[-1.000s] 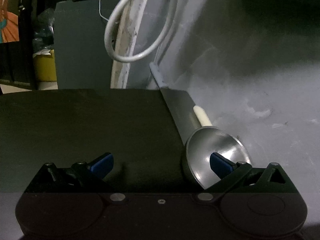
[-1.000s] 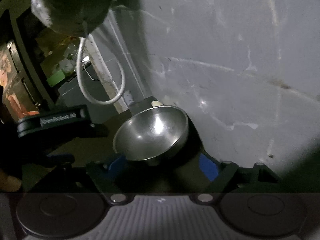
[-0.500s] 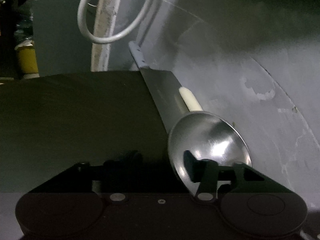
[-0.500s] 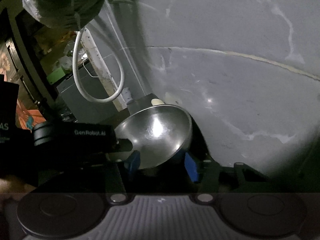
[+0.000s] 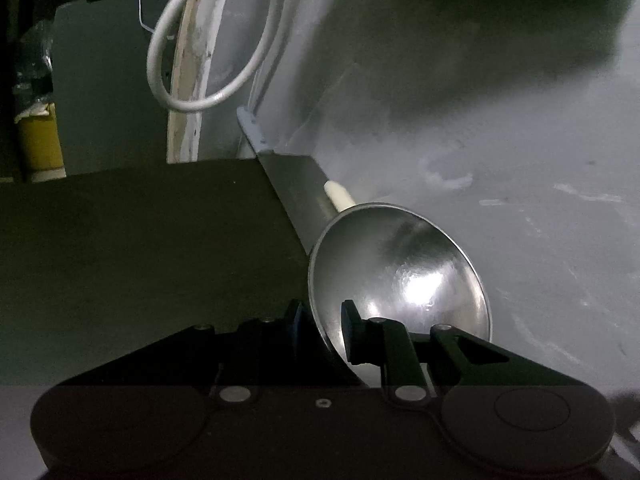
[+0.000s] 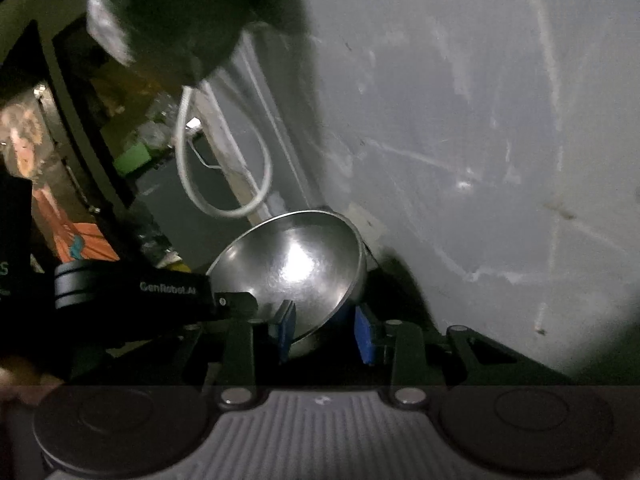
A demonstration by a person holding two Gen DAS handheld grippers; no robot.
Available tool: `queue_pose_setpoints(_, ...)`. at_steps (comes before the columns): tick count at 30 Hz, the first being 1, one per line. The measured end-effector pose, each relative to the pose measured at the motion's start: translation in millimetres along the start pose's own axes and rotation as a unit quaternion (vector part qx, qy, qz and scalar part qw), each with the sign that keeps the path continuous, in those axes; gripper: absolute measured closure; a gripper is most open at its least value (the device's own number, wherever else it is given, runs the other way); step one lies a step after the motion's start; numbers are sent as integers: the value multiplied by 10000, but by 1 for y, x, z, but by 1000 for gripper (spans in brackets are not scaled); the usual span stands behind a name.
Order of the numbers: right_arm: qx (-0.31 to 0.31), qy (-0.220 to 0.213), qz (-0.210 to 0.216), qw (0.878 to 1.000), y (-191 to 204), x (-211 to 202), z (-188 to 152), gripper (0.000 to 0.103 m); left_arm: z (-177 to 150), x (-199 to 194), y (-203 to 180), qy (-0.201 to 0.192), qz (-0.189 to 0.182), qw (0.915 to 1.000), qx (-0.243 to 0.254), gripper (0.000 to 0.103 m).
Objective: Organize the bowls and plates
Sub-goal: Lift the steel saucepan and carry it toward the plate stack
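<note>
Both hand-held grippers, left (image 5: 320, 326) and right (image 6: 325, 330), pinch 1 shiny round steel bowl's (image 5: 400, 276) rim.

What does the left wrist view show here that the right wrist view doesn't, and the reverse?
Only the left wrist view shows the dark flat tabletop, the yellow container far left, and the cream-coloured stick behind the bowl. Only the right wrist view shows the left gripper from outside, the green box and the orange patterned cloth. Both show the shiny steel bowl, gripped at its rim by both grippers, the looped white cable and the grey wall.
</note>
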State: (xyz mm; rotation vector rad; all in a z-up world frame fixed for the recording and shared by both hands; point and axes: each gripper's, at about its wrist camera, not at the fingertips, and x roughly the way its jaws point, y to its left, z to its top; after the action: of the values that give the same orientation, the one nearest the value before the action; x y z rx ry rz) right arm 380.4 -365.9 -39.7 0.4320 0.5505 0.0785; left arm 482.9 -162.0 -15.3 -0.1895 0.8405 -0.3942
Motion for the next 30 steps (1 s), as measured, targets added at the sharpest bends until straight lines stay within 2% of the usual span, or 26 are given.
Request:
queue_pose_setpoints(4,-148,-74,201,9997,17,-39,-10,67,-18,-44,-3,-123,46,9999,73,82)
queue_pose_setpoints(9,-390,10,310,9988,36,-89,-33,67,-57,-93,-4,39,136,9999,-21,80)
queue_pose_setpoints(17,-399,251,419,9980,63,-170,-76,67,-121,-178,-8,59,162,9996,227,77)
queue_pose_setpoints(25,-555,534,555,9955,92,-227,-125,67,-178,-246,6,226,129,9994,215,77)
queue_pose_setpoints(30,-601,687,599,9940,107,-253,-150,67,-212,-273,18,399,169,9989,197,77)
